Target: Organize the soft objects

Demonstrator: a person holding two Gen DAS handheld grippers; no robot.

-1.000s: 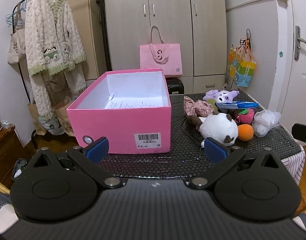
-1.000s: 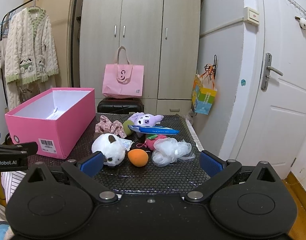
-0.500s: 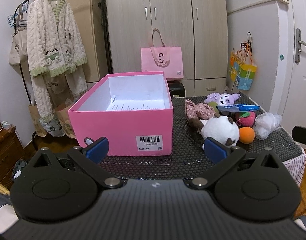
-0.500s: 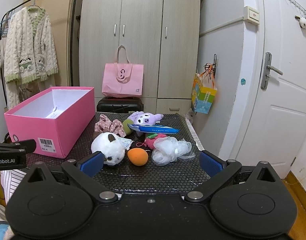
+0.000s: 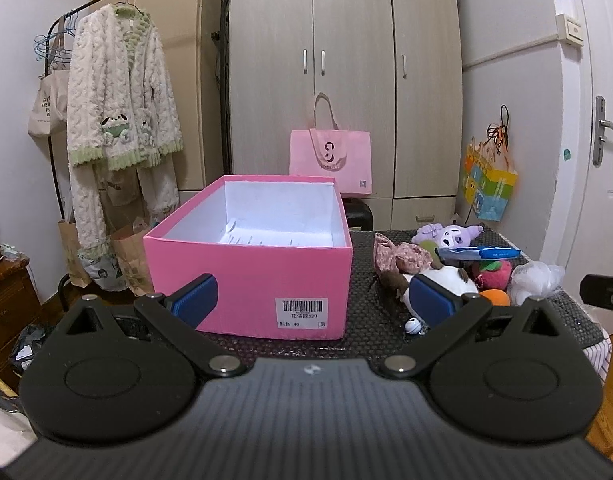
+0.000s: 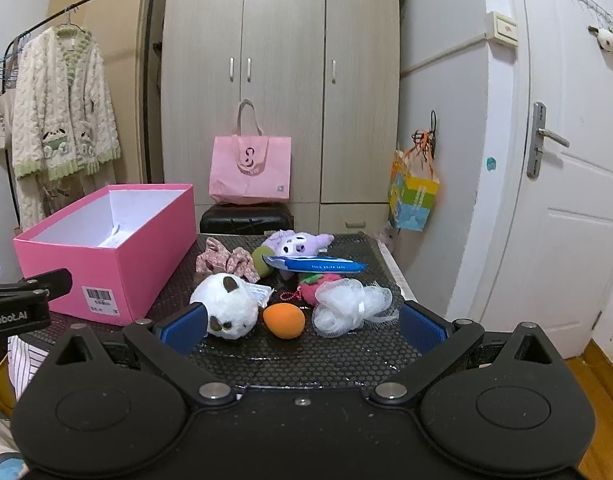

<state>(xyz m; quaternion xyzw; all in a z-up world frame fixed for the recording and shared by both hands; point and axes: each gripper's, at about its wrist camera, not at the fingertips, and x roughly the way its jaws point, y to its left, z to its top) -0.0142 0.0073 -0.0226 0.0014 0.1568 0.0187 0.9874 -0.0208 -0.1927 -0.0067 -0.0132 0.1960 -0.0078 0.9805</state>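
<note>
Right wrist view showed my right gripper (image 6: 302,326) spread wide and empty, lined up before the panda plush (image 6: 225,307) and orange ball (image 6: 284,320). My left gripper (image 5: 312,304), equally wide, faced the pink box (image 5: 250,276), presumably their destination.

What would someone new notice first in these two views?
The bright pink box stands open on the left of the black mat, with only paper inside. Right of it lies a heap of soft toys: a white plush, an orange ball and a white mesh puff nearest, a purple plush behind.
</note>
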